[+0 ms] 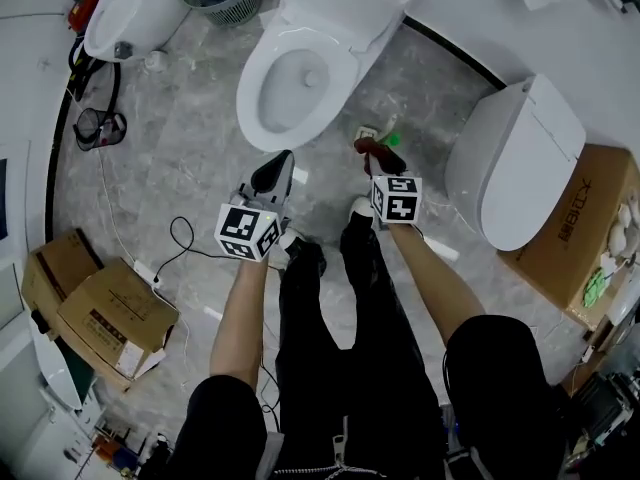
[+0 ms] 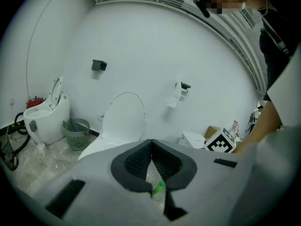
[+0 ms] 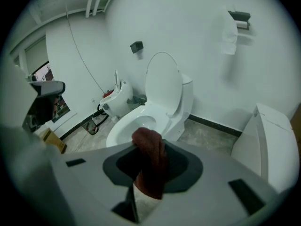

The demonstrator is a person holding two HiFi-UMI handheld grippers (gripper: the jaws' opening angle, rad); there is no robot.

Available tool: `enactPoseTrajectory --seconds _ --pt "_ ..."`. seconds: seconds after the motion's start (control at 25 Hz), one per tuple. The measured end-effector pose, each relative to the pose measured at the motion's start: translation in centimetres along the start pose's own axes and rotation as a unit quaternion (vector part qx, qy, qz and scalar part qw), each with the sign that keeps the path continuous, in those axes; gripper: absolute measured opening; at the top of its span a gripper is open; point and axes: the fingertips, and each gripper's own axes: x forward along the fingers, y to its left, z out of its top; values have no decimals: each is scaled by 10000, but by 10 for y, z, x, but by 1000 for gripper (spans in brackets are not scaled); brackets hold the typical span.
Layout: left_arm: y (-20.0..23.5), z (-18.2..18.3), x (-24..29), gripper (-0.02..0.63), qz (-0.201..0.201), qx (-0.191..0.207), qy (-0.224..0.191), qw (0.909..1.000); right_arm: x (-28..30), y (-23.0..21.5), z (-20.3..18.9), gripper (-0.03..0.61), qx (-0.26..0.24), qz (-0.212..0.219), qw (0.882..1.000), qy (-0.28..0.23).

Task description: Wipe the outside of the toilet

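**Cloth gripped, toilet at twelve o'clock, no contact yet**

My worry is that the bunched dark red cloth will drag free against the porcelain, or dip into the open bowl of the white ceramic toilet. My right gripper, at the bowl's five o'clock, is clamped on that cloth. My left gripper has its jaws pressed together on nothing.

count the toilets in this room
3: open toilet straight ahead, second toilet far left by the basket, closed toilet at right beside a cardboard box. Others may be out of view.
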Motion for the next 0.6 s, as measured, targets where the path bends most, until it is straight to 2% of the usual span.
enactPoseTrajectory --seconds 0.36,0.48,0.6 --pt "2 -50 80 8 -432 323 523 9972 107 -56 -26 101 963 -52 9952 172" --pt "11 -71 106 8 -538 446 657 9954 152 -77 -22 101 1043 -138 9942 230" --pt "22 -93 121 8 -554 406 733 9949 192 -89 -16 101 999 -213 9944 262"
